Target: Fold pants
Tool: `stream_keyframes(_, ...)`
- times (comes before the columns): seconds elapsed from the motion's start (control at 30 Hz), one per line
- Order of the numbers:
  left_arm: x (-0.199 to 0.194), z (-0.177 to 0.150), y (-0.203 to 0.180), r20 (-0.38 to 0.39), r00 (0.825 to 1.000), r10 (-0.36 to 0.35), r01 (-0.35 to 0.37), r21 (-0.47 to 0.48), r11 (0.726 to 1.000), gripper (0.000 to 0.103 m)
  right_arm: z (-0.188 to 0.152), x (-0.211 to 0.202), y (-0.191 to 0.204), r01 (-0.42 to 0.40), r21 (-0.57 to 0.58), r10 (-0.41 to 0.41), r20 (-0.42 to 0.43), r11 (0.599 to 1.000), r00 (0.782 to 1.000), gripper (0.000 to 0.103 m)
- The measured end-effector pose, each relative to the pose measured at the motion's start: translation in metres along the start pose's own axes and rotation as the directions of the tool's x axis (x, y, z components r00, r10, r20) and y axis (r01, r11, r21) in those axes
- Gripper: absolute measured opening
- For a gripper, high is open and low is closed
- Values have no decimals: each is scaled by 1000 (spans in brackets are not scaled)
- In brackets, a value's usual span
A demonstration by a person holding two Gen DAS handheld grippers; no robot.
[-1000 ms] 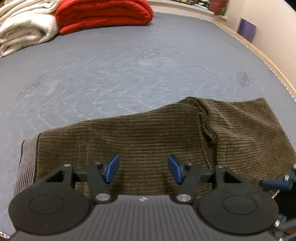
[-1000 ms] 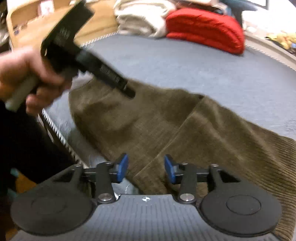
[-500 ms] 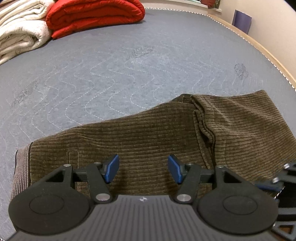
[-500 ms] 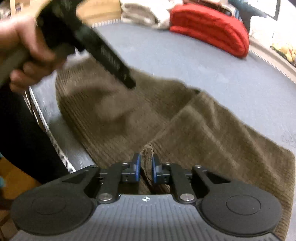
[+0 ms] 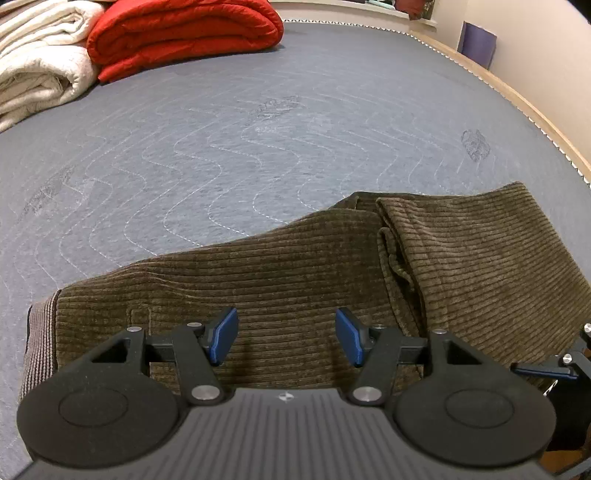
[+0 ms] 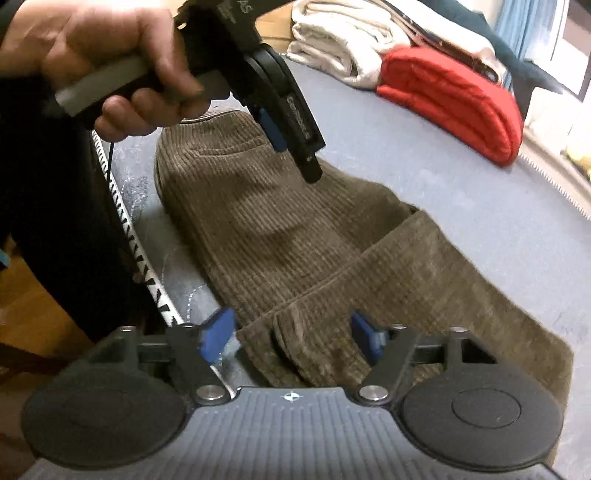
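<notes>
Right tongs (image 6: 291,338) opening, releasing pants (image 6: 295,236) fold at bed's (image 6: 461,192) near edge.
Left tongs (image 5: 286,341) apart, empty; fold laid, judged ready for next fold.

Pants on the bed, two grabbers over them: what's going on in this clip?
A person is folding brown corduroy pants on a grey quilted mattress, one handheld tool per hand. The pants lie partly folded, one section laid over another. The left tool hovers open over the waist end, gripping nothing. The right tool is at the near folded edge with its jaws opening; cloth sits between them, but the pads are off it. Folded red and white blankets sit at the far end.
</notes>
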State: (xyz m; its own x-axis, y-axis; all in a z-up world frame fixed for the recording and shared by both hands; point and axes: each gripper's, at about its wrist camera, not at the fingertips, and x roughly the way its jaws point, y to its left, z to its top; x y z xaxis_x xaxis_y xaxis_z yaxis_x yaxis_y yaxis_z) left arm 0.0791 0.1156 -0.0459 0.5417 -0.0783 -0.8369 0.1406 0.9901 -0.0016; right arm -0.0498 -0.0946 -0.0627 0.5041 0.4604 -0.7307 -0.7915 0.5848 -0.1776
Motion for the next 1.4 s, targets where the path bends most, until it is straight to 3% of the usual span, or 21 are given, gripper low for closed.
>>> stream_keyframes(0.17,1,-2,4,-7,1000,10,-10,-10,1000,64,-5,22,10,14,-111,-24,-87,994,996,70)
stream_keyframes(0.3,0,-2,5,-3,1000,8,-8,-13,1000,64,-7,26,16,6,-182,-28,-118,983,993,47)
stream_keyframes(0.43,0,0,6,1,1000,4,-4,-17,1000,64,-1,18,4,-23,-110,14,-84,994,996,31)
stream_keyframes(0.5,-2,1,6,7,1000,2,-2,-24,1000,64,8,3,-16,-18,12,18,-16,1000,1000,24)
stream_keyframes(0.57,-4,1,8,15,1000,4,-4,-33,999,64,18,-20,-46,-16,184,-4,108,983,994,23)
stream_keyframes(0.67,-6,1,13,23,1000,12,-11,-48,999,64,25,-64,-87,-121,405,-29,345,906,938,23)
stream_keyframes(0.73,-7,1,17,22,1000,15,-14,-66,998,64,29,-68,-81,-153,358,4,385,921,923,23)
stream_keyframes(0.8,-6,1,19,15,1000,14,-13,-81,997,64,31,-44,-56,-124,265,47,280,956,959,25)
stream_keyframes(0.87,-6,0,20,6,1000,11,-10,-91,996,64,25,-2,-30,-99,188,87,71,977,994,30)
stream_keyframes(0.9,-6,0,19,3,1000,8,-7,-92,996,64,20,18,-18,-89,151,96,-38,984,995,30)
stream_keyframes(0.93,-6,0,18,1,1000,4,-4,-89,996,64,16,27,-10,-87,120,98,-84,989,992,31)
stream_keyframes(0.97,-7,0,16,1,1000,-3,3,-82,997,64,14,26,-5,-82,91,88,-72,992,993,35)
stream_keyframes(1.03,-7,0,10,4,1000,-17,17,-64,998,64,19,10,-11,-88,106,89,-9,991,996,34)
stream_keyframes(1.13,-7,2,-1,23,997,-74,75,-58,995,64,20,-24,-52,-104,317,72,113,943,991,47)
stream_keyframes(1.2,-4,5,-3,34,989,-144,147,-105,984,64,10,-41,-79,-55,447,-9,141,893,990,55)
stream_keyframes(1.3,5,11,-7,41,971,-234,238,-183,954,64,-19,-55,-114,95,606,-172,71,790,983,55)
stream_keyframes(1.4,16,17,-19,38,965,-258,260,-206,943,64,-55,-60,-140,295,685,-313,-101,666,944,55)
